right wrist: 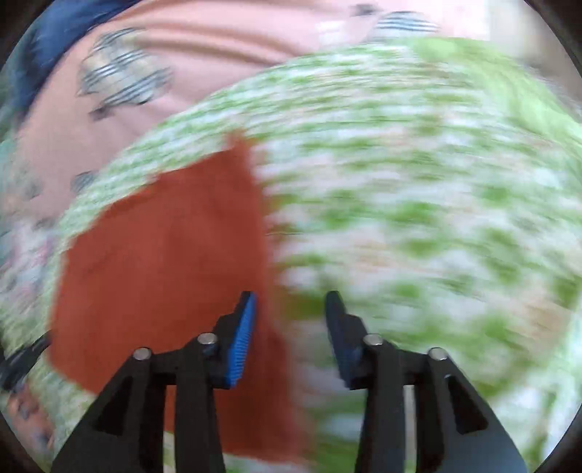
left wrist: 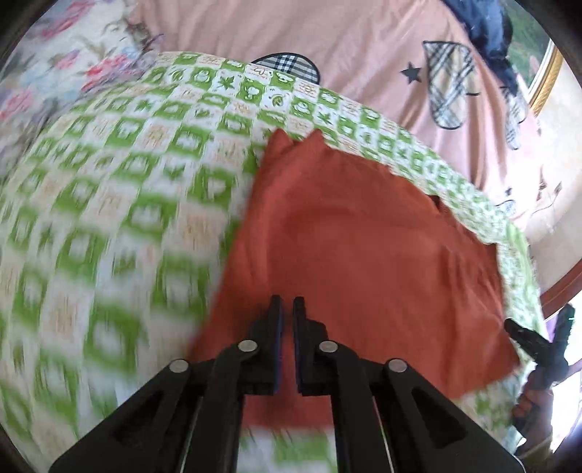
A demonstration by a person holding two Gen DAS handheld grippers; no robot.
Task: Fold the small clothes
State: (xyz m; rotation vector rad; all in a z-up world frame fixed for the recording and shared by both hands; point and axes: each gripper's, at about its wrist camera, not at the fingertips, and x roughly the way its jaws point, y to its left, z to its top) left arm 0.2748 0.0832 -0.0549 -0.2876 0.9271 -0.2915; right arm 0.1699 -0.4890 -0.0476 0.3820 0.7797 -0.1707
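Observation:
A small rust-orange garment [left wrist: 363, 247] lies flat on a green-and-white checked cloth [left wrist: 120, 189]. My left gripper [left wrist: 287, 303] hovers over the garment's near edge with its jaws almost together and nothing visibly between them. The right gripper also shows at the right edge of the left wrist view [left wrist: 534, 342], beside the garment's corner. In the blurred right wrist view the garment [right wrist: 163, 254] lies to the left on the checked cloth [right wrist: 418, 182]. My right gripper [right wrist: 291, 302] is open and empty over the garment's right edge.
The checked cloth lies on a pink bedsheet [left wrist: 327, 43] with plaid patches. A floral pillow [left wrist: 54, 65] sits at the far left. Dark blue clothing [left wrist: 491, 32] lies at the far right near a gold-framed mirror [left wrist: 545, 76].

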